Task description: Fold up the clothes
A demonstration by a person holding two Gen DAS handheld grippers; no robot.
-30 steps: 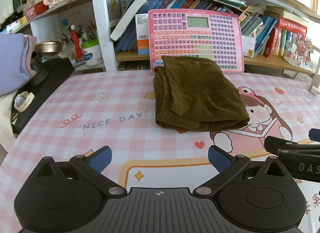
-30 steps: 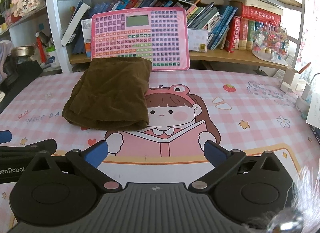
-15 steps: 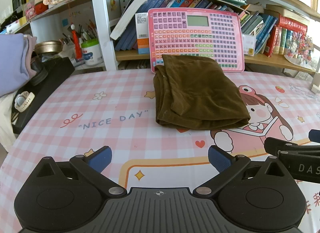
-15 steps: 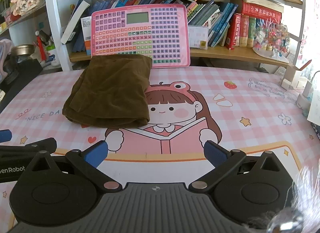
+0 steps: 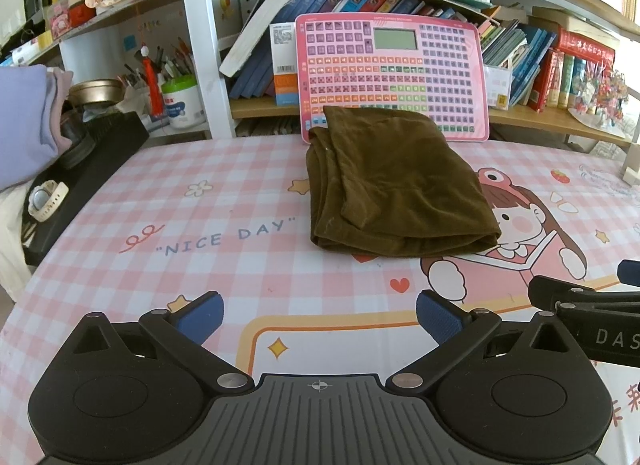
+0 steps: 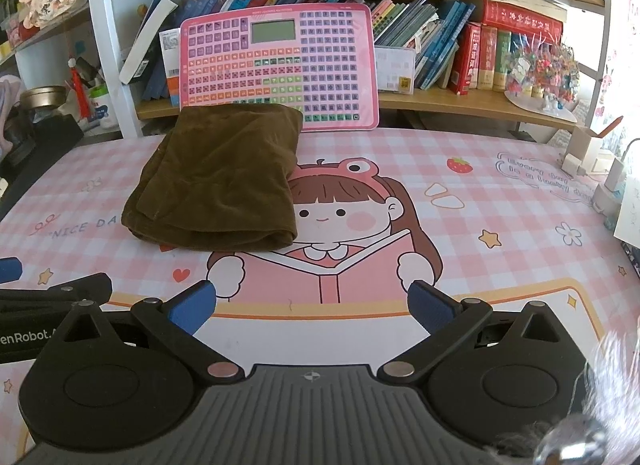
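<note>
left gripper (image 5: 319, 315) and right gripper (image 6: 311, 305) sit released at the lower frame edge, apart from the folded brown garment (image 5: 394, 185) at centre; a one-sided pinch could drag its layers askew.

Brown cloth (image 5: 396, 181) hides the pink board's (image 5: 392, 65) bottom.

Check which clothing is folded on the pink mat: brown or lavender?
The brown garment, folded mid-mat; the lavender clothes sit off the mat at far left.

Both cameras sit low over the near table edge, side by side, facing the bookshelf (image 5: 400, 113); both catch the folded brown cloth (image 5: 396, 185).
</note>
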